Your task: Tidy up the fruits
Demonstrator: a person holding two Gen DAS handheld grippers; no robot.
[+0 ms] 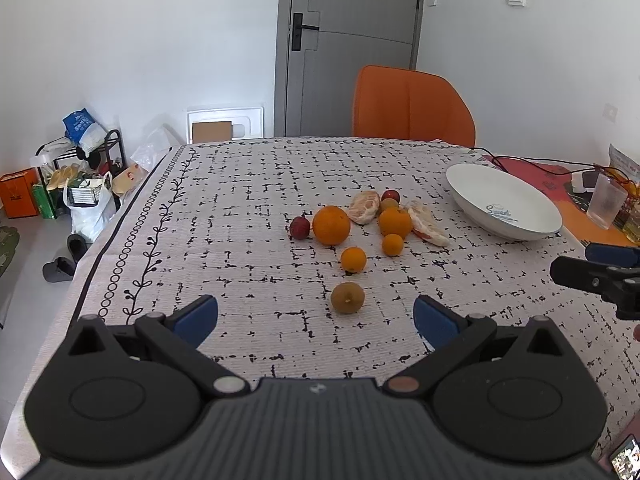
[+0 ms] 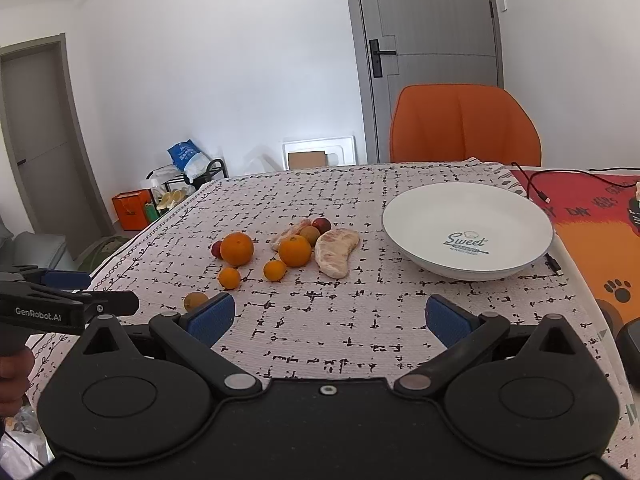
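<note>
Fruits (image 1: 348, 232) lie loose on the cloth (image 1: 240, 240) ahead of both jaws; the plate (image 2: 468, 200) beyond the right gripper (image 2: 328, 318) holds nothing. Left gripper (image 1: 316, 316) and right gape wide, empty. Nothing sorted yet.

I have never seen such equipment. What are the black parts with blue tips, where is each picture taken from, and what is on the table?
These are two hand-held grippers, each with a camera looking along its fingers. One picture is from the left gripper, the other from the right gripper. Both are open and hold nothing. On the tablecloth lie loose fruits: oranges, small red fruits, a brownish fruit and peeled citrus pieces. Beside them stands an empty white bowl.
</note>
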